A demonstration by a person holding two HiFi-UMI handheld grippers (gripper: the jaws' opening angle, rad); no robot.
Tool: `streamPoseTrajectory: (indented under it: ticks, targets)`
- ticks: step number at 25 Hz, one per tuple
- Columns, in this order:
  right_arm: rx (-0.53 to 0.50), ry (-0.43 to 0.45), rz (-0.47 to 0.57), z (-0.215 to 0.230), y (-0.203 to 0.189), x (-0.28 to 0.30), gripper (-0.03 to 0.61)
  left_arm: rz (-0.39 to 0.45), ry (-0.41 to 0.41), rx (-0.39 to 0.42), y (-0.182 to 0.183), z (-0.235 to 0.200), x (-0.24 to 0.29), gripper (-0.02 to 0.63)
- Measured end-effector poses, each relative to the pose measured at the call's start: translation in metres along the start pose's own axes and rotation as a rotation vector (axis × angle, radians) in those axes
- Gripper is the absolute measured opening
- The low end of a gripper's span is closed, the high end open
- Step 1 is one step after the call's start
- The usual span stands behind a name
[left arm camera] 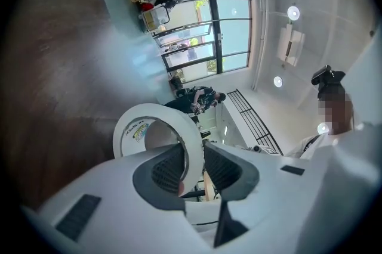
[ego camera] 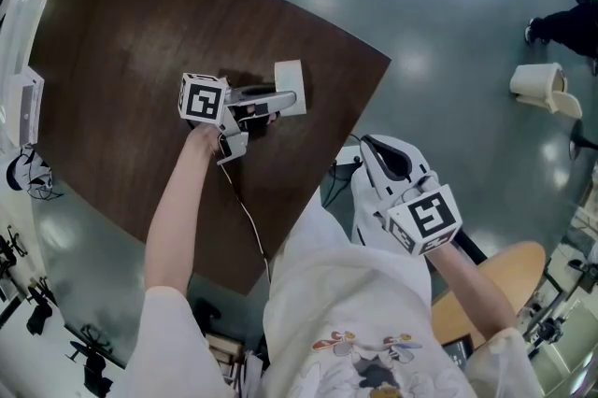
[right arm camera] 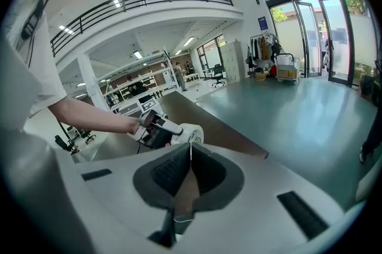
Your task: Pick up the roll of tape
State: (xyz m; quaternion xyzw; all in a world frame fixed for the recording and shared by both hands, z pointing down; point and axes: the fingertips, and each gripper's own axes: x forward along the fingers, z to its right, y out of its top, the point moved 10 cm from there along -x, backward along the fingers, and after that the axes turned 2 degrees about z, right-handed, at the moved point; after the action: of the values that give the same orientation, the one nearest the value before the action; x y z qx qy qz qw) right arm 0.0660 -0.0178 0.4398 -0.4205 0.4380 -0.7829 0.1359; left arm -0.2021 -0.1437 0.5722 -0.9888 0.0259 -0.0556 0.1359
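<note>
The roll of tape (ego camera: pixel 291 75) is a white ring standing on edge on the dark brown table (ego camera: pixel 131 22), seen edge-on from above. In the left gripper view the tape roll (left arm camera: pixel 156 108) fills the middle. My left gripper (ego camera: pixel 286 97) reaches in from the left and is shut on the ring's wall, one pad inside the hole and one against the outer band. I cannot tell whether the roll still touches the table. My right gripper (ego camera: pixel 370 146) hangs off the table's near-right edge, shut and empty. Its own view shows the tape (right arm camera: pixel 191 133) ahead.
The table's right corner (ego camera: pixel 385 62) drops off to a grey-green floor. A cable (ego camera: pixel 249 220) trails from the left gripper. A white object (ego camera: pixel 539 83) and a person's dark shoe (ego camera: pixel 533 30) are on the floor at the far right. A wooden stool (ego camera: pixel 505 279) stands near right.
</note>
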Motion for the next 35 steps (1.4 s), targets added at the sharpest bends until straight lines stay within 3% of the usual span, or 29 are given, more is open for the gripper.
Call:
streamPoseTrajectory:
  ticks: [16, 21, 35]
  targets:
    - [-0.001, -0.007, 0.012, -0.005, 0.003, -0.003, 0.008, -0.004, 0.015, 0.051, -0.001, -0.003, -0.002, 0.083]
    - [-0.01, -0.005, 0.022, -0.004, -0.005, -0.016, 0.008, 0.022, 0.008, 0.043, -0.01, 0.016, 0.008, 0.083]
    - [-0.062, 0.038, 0.052, -0.021, -0.007, -0.04, 0.008, 0.032, 0.035, 0.185, -0.03, 0.093, 0.012, 0.083]
